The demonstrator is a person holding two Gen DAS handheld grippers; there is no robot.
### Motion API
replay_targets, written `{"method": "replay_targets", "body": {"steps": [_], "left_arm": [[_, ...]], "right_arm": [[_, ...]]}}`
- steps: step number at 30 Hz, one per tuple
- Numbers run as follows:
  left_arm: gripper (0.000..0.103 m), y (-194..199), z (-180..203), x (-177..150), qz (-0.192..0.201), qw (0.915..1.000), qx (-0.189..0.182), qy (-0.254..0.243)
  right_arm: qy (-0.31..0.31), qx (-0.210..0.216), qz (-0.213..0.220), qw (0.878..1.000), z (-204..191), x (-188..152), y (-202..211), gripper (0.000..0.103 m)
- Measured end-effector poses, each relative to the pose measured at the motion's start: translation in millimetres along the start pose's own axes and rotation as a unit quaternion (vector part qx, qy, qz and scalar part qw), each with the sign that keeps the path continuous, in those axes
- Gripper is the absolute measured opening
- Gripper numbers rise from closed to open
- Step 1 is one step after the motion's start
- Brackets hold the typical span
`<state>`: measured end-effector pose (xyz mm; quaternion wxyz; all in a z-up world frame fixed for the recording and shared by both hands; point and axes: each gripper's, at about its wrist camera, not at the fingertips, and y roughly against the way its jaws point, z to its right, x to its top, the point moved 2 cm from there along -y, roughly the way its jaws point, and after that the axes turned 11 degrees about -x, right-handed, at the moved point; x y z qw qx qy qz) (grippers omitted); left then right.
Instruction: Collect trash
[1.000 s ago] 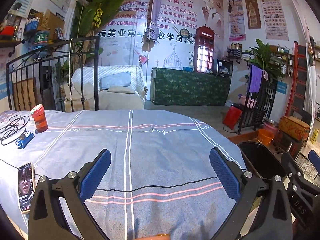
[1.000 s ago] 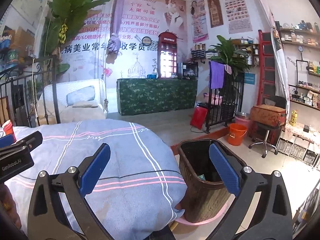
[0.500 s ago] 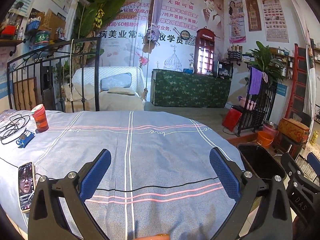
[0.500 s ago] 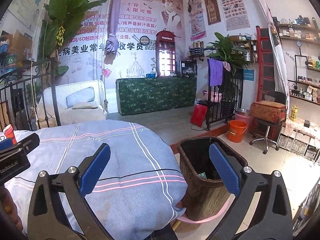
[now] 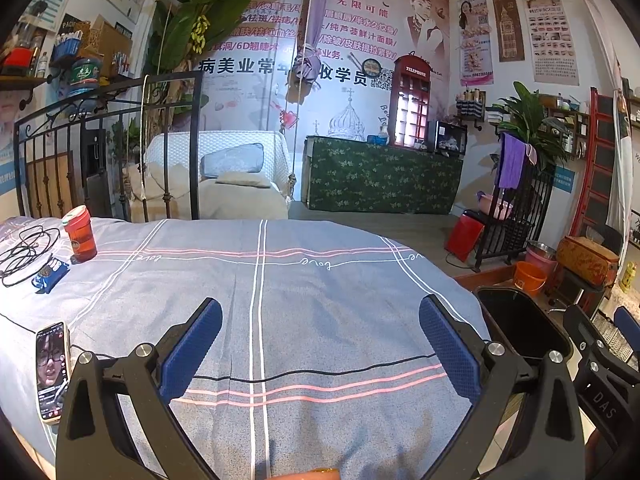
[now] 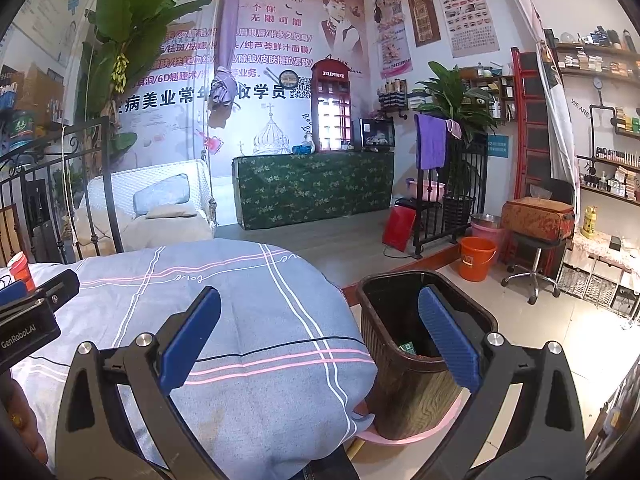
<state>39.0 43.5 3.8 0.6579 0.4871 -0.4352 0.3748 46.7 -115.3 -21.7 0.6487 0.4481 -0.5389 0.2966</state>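
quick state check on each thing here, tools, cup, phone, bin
left tool: open, holding nothing, above the bedsheet
right tool: open, holding nothing
red cup: upright on the bedsheet, lid on
phone: lying flat, screen lit
blue snack packet: lying flat near the cup
trash bin: upright on the floor, open top

Red paper cup (image 5: 81, 233) upright on bedspread, blue snack wrapper (image 5: 50, 274) flat beside it, dark bin (image 6: 416, 344) standing open by bed
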Motion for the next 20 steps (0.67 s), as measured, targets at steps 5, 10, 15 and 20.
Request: {"method": "replay_targets", "body": {"steps": [5, 10, 15, 20], "left_arm": [[0.097, 0.3, 0.6, -0.7, -0.001, 1.0000, -0.001, 0.002], [0.097, -1.5, -1.1, -4.9, -0.005, 1.0000, -0.005, 0.005], [0.097, -2.8, -2.1, -8.0, -0.011, 0.9999, -0.006, 0.006], [0.097, -2.2, -1.6, -7.8, -0.012, 0.9999, -0.004, 0.007]], "right_arm": [[-0.001, 0.000, -0.004, 1.000, 0.0, 0.1, -3.0, 0.097], [-0.001, 0.001, -0.008, 1.000, 0.8, -0.4, -5.8, 0.098], [-0.001, 0.001, -0.010, 1.000, 0.9, -0.2, -7.2, 0.097], [-0.001, 0.002, -0.013, 1.000, -0.1, -0.9, -8.7, 0.098]]}}
